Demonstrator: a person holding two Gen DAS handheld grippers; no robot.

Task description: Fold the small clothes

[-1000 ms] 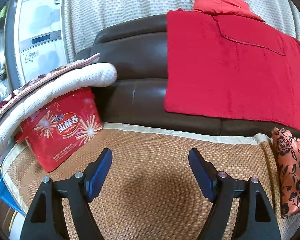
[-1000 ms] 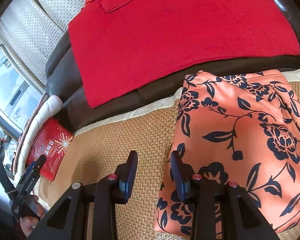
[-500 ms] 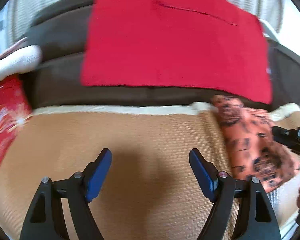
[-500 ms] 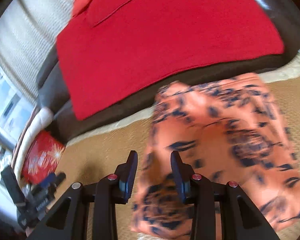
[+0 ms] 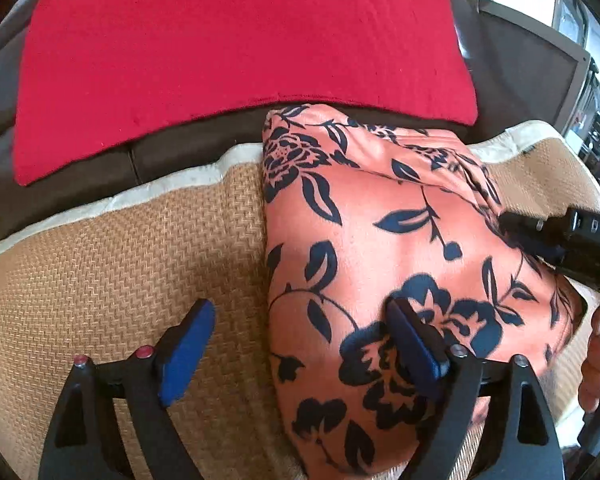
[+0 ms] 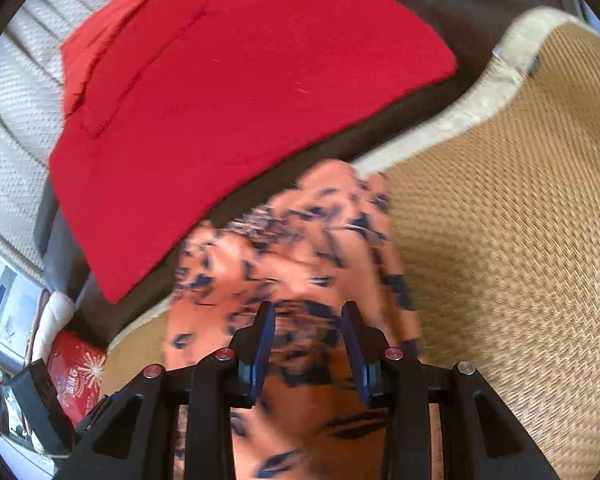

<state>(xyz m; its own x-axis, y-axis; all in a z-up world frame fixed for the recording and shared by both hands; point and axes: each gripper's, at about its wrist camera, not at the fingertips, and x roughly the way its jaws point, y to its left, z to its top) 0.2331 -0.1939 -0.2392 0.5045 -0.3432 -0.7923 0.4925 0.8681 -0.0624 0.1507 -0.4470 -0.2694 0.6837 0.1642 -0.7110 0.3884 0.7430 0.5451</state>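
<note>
Left wrist view shows my left gripper (image 5: 300, 344) wide open over the edge of the orange floral garment (image 5: 380, 240) on the woven mat (image 5: 120, 260), while my right gripper (image 6: 308, 344) hovers half-open above it, holding nothing.

count: 1 floral garment (image 5: 380, 240), orange with dark blue print, folded. 2 grippers: left gripper (image 5: 300, 352), right gripper (image 6: 308, 344). 1 woven mat (image 5: 120, 264) with pale trim. 1 red blanket (image 5: 220, 48), 1 red cushion (image 6: 100, 28) behind it. 1 dark sofa (image 5: 520, 64). 1 red printed box (image 6: 76, 372). 1 white rolled pad (image 6: 54, 320) above the box. 1 hand (image 5: 598, 368) visible.
</note>
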